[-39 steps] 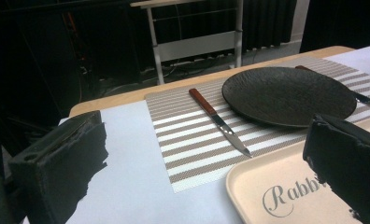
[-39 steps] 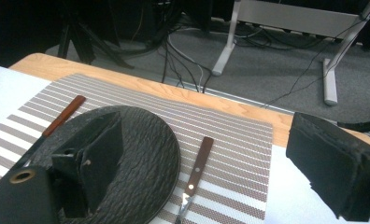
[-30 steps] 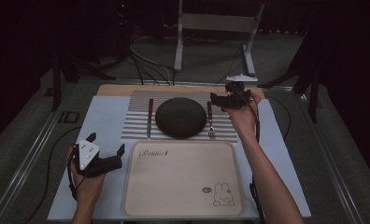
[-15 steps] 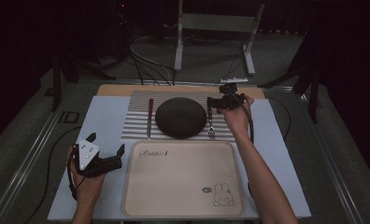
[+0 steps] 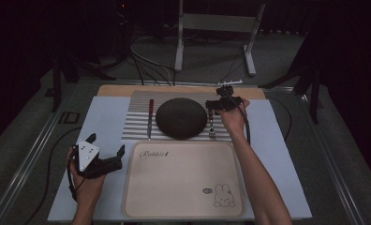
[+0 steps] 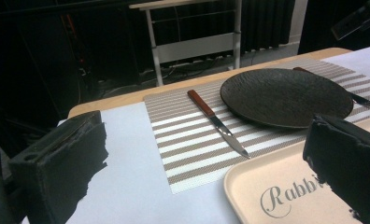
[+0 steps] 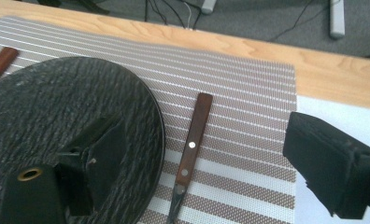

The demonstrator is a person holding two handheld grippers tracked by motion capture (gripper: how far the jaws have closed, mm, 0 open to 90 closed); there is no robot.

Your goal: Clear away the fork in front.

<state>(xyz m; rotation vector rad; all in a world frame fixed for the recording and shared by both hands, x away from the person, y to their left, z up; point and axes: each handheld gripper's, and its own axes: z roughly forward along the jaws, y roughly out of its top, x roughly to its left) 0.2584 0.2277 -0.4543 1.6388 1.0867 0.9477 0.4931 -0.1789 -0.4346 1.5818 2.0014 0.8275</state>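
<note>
I am reading one word of script on the tray [image 5: 183, 187], "Rabbit", with a small rabbit drawing at its 5 o'clock corner. On the desk [image 5: 104, 122] I am counting one tray, one striped mat [image 5: 137, 117], one dark plate [image 5: 181, 117], one knife [image 5: 150, 117] and one fork [image 5: 212, 126].

I am holding the right hand-held gripper [image 5: 217, 106] over the mat at 3 o'clock of the plate, its jaws wide apart with nothing between them. In the right gripper view the fork's brown handle [image 7: 192, 140] is lying between those jaws, just beside the plate's rim [image 7: 155, 140], and I cannot tell whether a jaw is touching it.

I am keeping the left hand-held gripper [image 5: 106, 150] at 9 o'clock of the tray, jaws wide apart and gripping nothing. The knife is lying at 9 o'clock of the plate.
</note>
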